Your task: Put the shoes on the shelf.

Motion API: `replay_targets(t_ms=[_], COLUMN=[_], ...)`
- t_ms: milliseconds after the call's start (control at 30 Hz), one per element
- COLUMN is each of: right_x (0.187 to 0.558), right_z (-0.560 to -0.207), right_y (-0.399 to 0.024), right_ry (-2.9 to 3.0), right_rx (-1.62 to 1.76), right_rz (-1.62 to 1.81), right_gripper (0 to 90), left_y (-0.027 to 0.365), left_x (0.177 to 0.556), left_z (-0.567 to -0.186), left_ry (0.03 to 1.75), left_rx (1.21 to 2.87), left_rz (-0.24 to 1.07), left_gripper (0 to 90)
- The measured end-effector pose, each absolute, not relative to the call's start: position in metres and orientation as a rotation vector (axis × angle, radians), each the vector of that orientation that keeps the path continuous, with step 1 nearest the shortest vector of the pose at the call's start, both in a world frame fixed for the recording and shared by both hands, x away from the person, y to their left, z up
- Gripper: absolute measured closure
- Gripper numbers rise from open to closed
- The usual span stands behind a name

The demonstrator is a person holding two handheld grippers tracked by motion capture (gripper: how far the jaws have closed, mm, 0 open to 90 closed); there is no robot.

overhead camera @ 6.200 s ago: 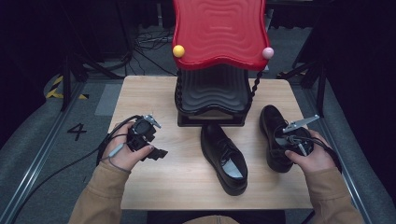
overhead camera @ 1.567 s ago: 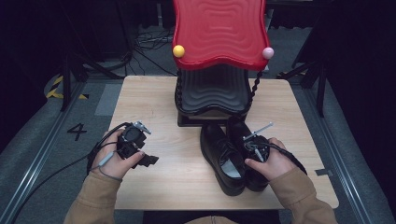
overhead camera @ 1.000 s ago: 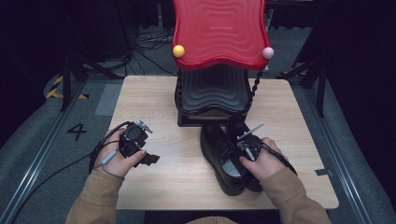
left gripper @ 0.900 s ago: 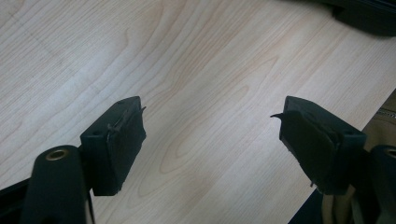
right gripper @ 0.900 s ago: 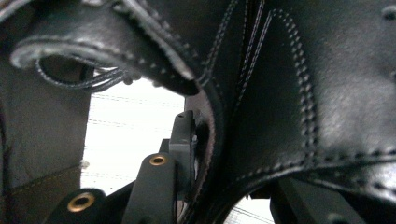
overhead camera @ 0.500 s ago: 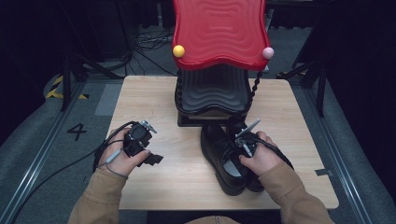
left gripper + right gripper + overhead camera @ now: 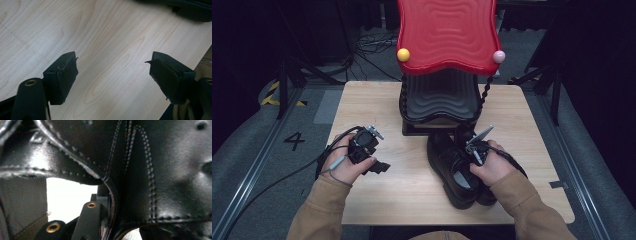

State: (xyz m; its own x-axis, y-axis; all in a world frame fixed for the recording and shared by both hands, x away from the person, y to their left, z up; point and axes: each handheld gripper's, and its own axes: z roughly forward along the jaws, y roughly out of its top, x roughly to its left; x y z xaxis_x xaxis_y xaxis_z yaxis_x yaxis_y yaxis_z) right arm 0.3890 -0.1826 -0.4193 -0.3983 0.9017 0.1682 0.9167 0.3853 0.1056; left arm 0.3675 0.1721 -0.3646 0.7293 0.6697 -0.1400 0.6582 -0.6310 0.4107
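- The right tongs [image 7: 472, 145] have just been closing on the right shoe [image 7: 162, 177], which sits at 4 o'clock on the desk [image 7: 412, 185], touching the left shoe [image 7: 452, 165].
- A thin pinch on the leather could slip, and the shoe could tip.
- The left tongs [image 7: 112, 72] are wide open, holding nothing.

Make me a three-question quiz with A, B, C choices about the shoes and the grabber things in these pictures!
1. Where do the black shoes stand?
A. on the red top
B. on the table, in front of the stand
C. on the floor

2. How many black shoes are there?
A. one
B. two
C. four

3. How are the left hand-held gripper jaws?
A. open, nothing between them
B. shut on a shoe
C. holding a ball

Answers:
1 B, the high view shows them on the wooden table by the stand.
2 B, a pair sits side by side.
3 A, bare wood shows between the jaws.
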Motion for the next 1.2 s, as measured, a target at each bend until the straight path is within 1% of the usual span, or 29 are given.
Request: replay_targets(t_ms=[233,467,700,1200], right_x=[0.389,0.387,0.379,0.352], right_z=[-0.416,-0.406,-0.388,-0.331], right_y=[-0.184,-0.19,-0.193,-0.205], right_ry=[-2.508,-2.485,-2.51,-2.554], right_rx=[-1.724,-1.727,-1.716,-1.638], right_rz=[-0.287,-0.349,-0.349,-0.335], right_gripper=[81.9,82.6,82.6,82.3], left_y=[0.179,0.184,0.19,0.196], left_x=[0.367,0.364,0.359,0.354], left_z=[-0.362,-0.36,-0.359,-0.357], left_ry=[1.021,1.036,1.053,1.065], left_rx=[2.479,2.467,2.458,2.447], left_rz=[0.048,0.058,0.068,0.075], left_gripper=[22.8,22.8,22.8,22.8])
